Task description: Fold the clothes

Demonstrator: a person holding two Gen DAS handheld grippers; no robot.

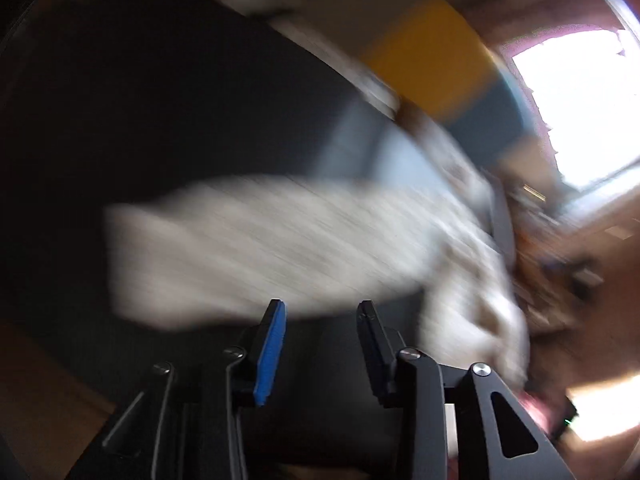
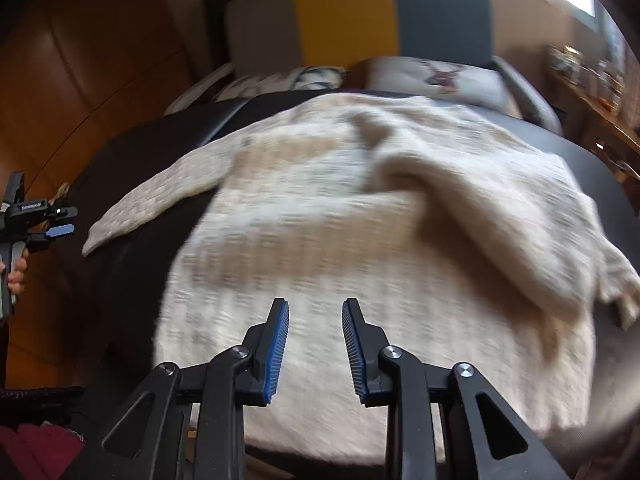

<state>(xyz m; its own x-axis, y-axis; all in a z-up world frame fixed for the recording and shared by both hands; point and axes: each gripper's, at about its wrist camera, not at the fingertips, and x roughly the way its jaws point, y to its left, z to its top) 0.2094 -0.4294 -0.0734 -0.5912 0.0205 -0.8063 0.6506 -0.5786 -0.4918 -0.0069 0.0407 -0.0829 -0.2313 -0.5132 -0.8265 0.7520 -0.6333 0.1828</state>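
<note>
A cream knitted sweater (image 2: 360,208) lies spread on a dark round table (image 2: 132,152). Its left sleeve (image 2: 160,192) stretches out to the left; its right sleeve (image 2: 500,208) is folded over the body. My right gripper (image 2: 315,308) is open and empty, just above the sweater's near hem. The left wrist view is blurred by motion: the left gripper (image 1: 322,310) is open and empty, with the sweater's sleeve (image 1: 256,248) ahead of its fingertips. The left gripper also shows in the right wrist view (image 2: 60,224), off the table's left edge.
A chair with grey, yellow and blue back panels (image 2: 360,16) stands behind the table, with cushions (image 2: 432,76) on it. A wooden wall (image 2: 80,60) is at the left. A shelf with small items (image 2: 588,76) is at the right. A bright window (image 1: 576,108) is at the right.
</note>
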